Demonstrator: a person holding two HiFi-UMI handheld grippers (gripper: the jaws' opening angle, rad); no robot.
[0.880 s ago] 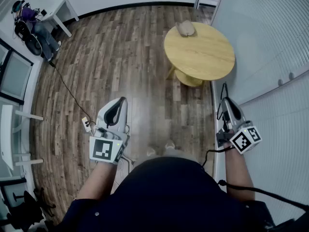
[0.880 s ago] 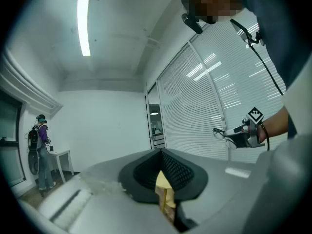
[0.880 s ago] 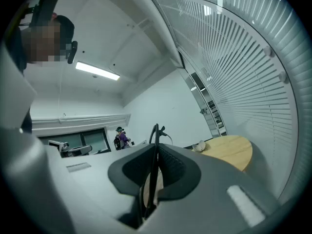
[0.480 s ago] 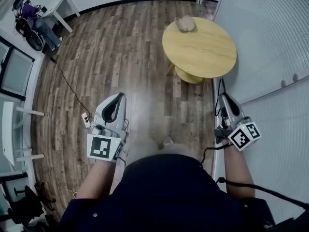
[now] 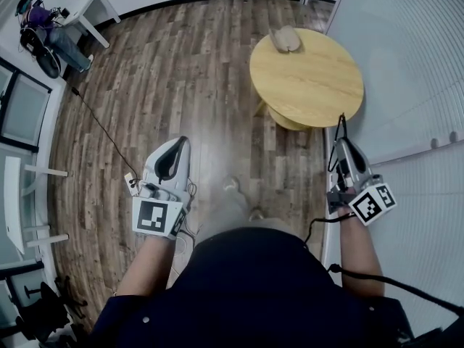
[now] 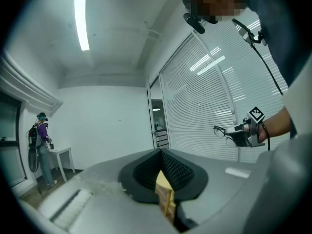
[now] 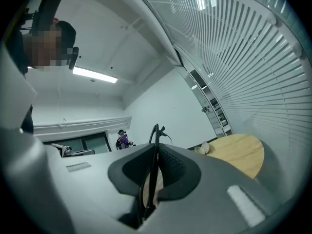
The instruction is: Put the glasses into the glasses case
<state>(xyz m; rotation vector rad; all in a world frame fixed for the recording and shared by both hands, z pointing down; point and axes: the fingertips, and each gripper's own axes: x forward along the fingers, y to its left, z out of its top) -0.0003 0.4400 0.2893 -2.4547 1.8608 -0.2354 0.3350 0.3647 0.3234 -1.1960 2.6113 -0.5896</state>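
— While the right gripper (image 5: 344, 148) has its jaws nipped close on the glasses (image 7: 154, 143), with the frame standing edge-up between them, how do I finish this carry well?

— Head for the round surface (image 5: 308, 78). The glasses case (image 5: 285, 40) lies at its far rim and seems to be open like a shell. Both grippers are on the near side of that surface, well short of the case.

— And the left gripper (image 5: 181, 142)?

— Its jaws are drawn together with nothing in them, off to the near left of the surface. I'd bring it over the surface to steady the case, since a light shell may skid.

— Any risk?

— The grip is on a thin frame, so hold the gripper level. Reach across the surface, lower the glasses into the hollow half, and only then let the jaws part.
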